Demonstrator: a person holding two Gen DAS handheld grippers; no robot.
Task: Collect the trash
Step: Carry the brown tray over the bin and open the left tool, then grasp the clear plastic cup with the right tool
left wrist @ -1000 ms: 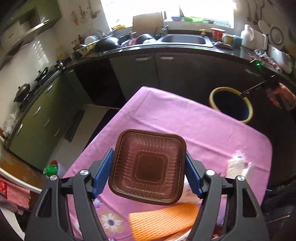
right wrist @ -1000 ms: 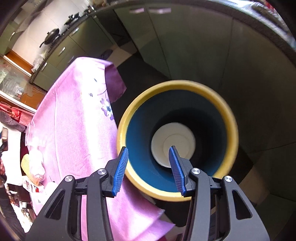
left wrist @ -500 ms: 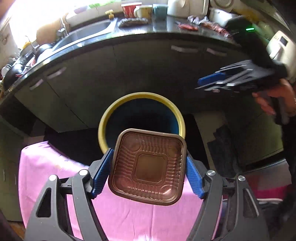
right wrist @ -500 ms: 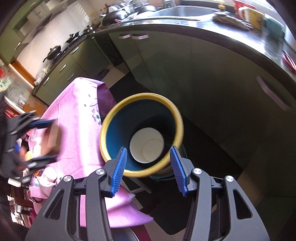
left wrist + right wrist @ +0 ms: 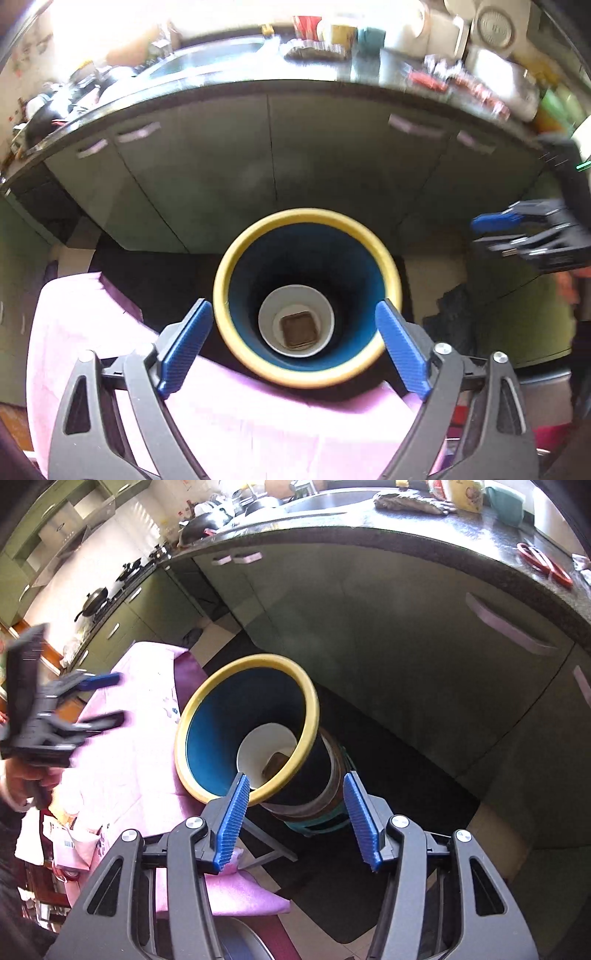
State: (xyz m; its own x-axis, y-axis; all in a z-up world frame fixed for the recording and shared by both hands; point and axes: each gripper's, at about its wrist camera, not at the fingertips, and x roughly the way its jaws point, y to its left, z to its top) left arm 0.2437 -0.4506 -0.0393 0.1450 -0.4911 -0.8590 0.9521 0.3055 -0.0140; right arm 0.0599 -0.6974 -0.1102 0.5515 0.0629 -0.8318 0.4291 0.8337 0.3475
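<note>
Item one, brown plastic tray (image 5: 296,329): we find it lying flat at the bottom of the bin, inside the white disc (image 5: 325,314) that lines the base. From the right wrist view we see only its edge past the rim. We count this piece as collected.

Item two, yellow-rimmed blue bin (image 5: 308,214): upright on the floor just beside the table's corner, mouth open to us. Apart from the tray and the white disc, we make out nothing else inside.

Item three, left gripper (image 5: 293,345): jaws spread wide and empty, poised above the bin mouth, the blue pads flanking the rim on either side in the picture.

Item four, right gripper (image 5: 295,818): jaws likewise spread, nothing between them, hanging off to the side of the bin and aimed at its outer wall.

Item five, pink tablecloth (image 5: 122,760): at its far end in the right wrist view we note pale wrappers and packets (image 5: 68,843), too blurred to name singly. We judge these to be the remainder of the job.

Item six, kitchen counter (image 5: 424,535) with green cabinets (image 5: 221,166): background only; scissors (image 5: 543,563) and cups sit on it, which we do not take for trash.

Our tally: one piece binned, several left, both claws free for the next pick.
</note>
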